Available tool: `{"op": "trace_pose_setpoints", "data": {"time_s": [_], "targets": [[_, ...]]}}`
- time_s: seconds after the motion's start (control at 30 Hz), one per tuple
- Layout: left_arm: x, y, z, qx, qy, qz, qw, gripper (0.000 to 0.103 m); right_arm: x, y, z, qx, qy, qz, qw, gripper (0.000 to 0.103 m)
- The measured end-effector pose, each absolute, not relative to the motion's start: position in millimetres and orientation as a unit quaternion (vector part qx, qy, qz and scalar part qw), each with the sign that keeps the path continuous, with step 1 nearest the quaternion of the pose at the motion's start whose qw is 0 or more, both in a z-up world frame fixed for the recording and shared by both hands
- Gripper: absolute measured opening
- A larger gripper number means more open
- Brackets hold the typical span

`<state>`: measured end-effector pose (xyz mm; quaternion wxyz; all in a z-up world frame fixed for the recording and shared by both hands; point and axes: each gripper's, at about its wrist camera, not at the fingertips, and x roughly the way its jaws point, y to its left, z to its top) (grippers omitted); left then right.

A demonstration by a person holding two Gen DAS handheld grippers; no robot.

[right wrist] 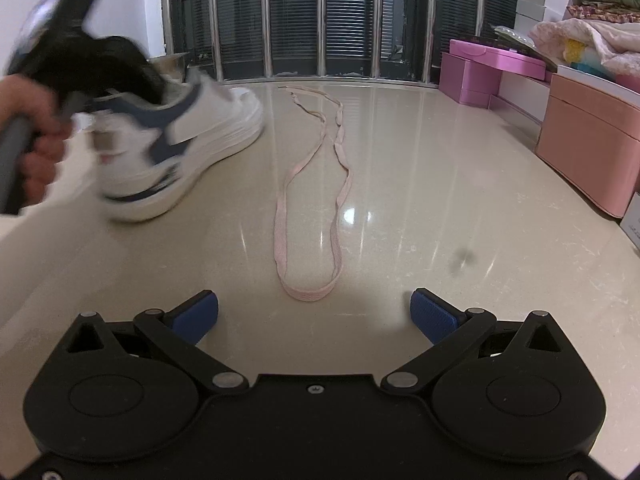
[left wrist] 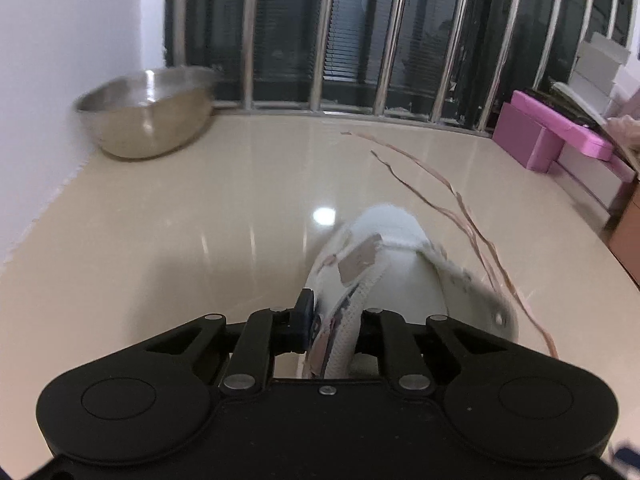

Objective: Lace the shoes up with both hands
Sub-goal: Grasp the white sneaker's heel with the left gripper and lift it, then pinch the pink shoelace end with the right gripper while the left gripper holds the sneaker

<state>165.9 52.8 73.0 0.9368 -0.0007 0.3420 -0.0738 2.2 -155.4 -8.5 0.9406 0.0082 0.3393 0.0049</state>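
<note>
in the left wrist view, the left gripper (left wrist: 332,330) is clamping the padded heel collar of the one white shoe (left wrist: 396,264), which is sitting on the floor (left wrist: 180,220); that stiff rim looks a sound hold for something light.

in the right wrist view, the right gripper (right wrist: 314,312) is gaping empty near the one pink lace (right wrist: 308,216), which is lying loose, soft and floppy, best pinched near an end.

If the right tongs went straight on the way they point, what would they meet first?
Probably the near loop of the pink shoelace on the floor, lying ahead between the open right tongs; depth is uncertain.
</note>
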Motion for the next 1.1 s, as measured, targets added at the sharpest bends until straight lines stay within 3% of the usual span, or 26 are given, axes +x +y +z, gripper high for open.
{"op": "trace_pose_setpoints", "data": {"time_s": [0.03, 0.07, 0.23, 0.37, 0.63, 0.77, 0.9, 0.97, 1.1], "targets": [[150.9, 56.7, 77.4, 0.01, 0.334, -0.073, 0.94, 0.014, 4.2, -158.3, -5.2, 0.011, 0.343, 0.011, 0.939, 0.09], [137.3, 59.7, 80.3, 0.019, 0.327, -0.072, 0.942, 0.015, 6.8, -162.8, 1.6, 0.017, 0.34, 0.017, 0.94, 0.088], [81.6, 90.8, 77.7, -0.034, 0.339, -0.078, 0.937, 0.015, 33.5, -194.5, 65.8, 0.053, 0.26, 0.068, 0.962, 0.088], [64.5, 105.7, 70.1, -0.081, 0.35, -0.091, 0.929, 0.015, 105.1, -217.7, 111.5, 0.016, 0.206, 0.099, 0.973, 0.089], [68.3, 109.0, 62.6, -0.075, 0.346, -0.09, 0.931, 0.016, 312.3, -206.4, 85.7, -0.006, 0.306, 0.142, 0.941, 0.088], [60.5, 111.9, 60.8, -0.069, 0.342, -0.09, 0.933, 0.016, 378.0, -172.7, 52.6, -0.057, 0.353, 0.122, 0.926, 0.071], [60.1, 113.0, 59.2, -0.066, 0.339, -0.095, 0.934, 0.016, 412.5, -157.6, 27.2, -0.048, 0.385, 0.105, 0.916, 0.066], [58.5, 114.2, 57.9, -0.068, 0.339, -0.097, 0.933, 0.016, 422.1, -156.8, 17.1, -0.047, 0.405, 0.099, 0.908, 0.05], [58.2, 116.9, 55.7, -0.072, 0.337, -0.102, 0.933, 0.016, 432.1, -160.5, 7.0, -0.042, 0.418, 0.095, 0.903, 0.033]]}}
